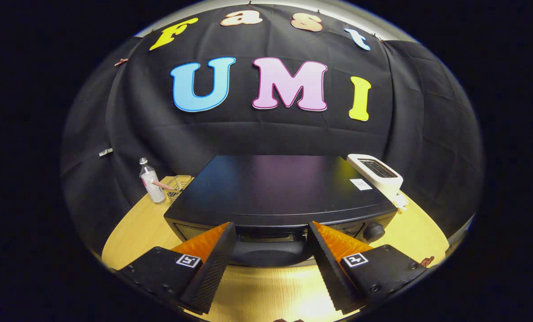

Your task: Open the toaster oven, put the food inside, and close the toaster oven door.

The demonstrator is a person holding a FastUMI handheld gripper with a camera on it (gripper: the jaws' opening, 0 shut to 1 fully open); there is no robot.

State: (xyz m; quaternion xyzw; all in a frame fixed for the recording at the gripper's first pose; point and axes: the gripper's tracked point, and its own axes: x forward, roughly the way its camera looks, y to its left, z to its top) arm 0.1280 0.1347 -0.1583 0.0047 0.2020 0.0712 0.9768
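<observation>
While the jaws stand apart astride the toaster oven (280, 192) handle (268, 251), a bottle (152, 181) (left) and toaster (376, 172) flank it.

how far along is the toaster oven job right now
Nothing looks finished yet. The toaster oven looks shut, its door handle up against the front. In hand: the gripper is open, one finger on each side of that handle, not pressing on it. Left to do: pull the door open, put the food in, and close the door.
</observation>
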